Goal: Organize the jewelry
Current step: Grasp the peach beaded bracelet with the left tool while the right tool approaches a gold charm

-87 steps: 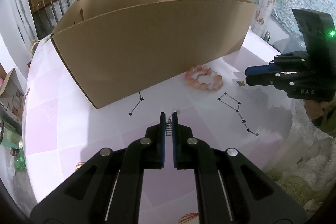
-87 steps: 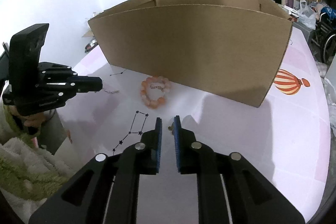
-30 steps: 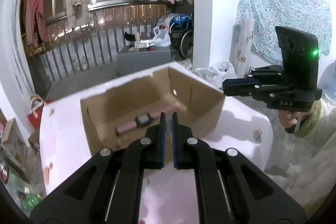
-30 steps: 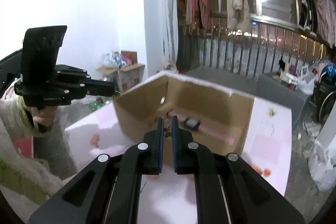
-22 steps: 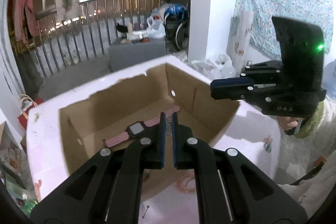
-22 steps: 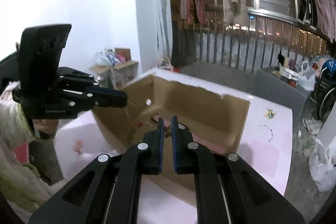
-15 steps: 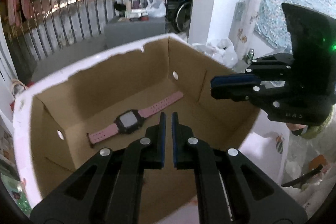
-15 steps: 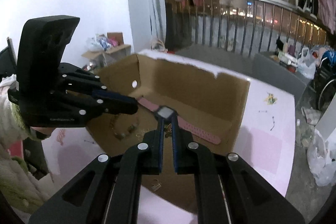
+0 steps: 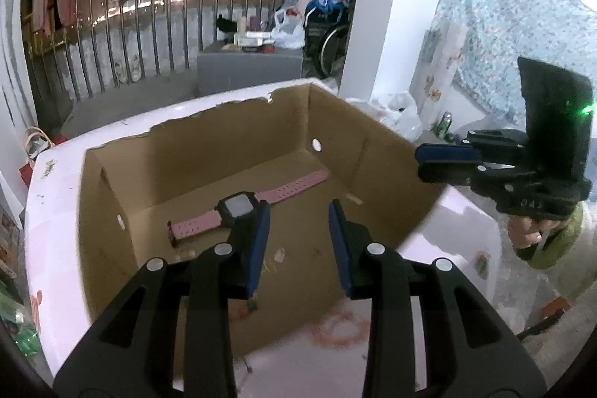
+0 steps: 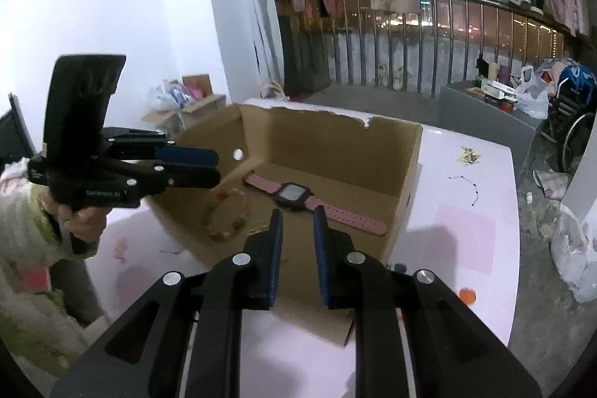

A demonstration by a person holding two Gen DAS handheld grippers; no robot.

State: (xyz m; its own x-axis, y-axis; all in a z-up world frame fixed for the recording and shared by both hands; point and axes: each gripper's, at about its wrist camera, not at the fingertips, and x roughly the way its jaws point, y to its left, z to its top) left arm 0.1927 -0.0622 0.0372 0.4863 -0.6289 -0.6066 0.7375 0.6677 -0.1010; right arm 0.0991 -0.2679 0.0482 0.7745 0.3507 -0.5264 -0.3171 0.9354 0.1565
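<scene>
As cardboard box [image 9: 391, 174] gapes, rubbery pink watch [image 9: 238, 206] flat

Your left wrist view looks down along its fingers into the cardboard box [image 9: 388, 174] from its near left side; your right wrist view does likewise from the near right. Both share the box interior and the pink watch [image 9: 238, 206].

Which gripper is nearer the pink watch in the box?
Hard to call; the right gripper looks slightly nearer, open over the watch's strap. The left gripper, also open and empty, hovers beside its face, above the cardboard box.
</scene>
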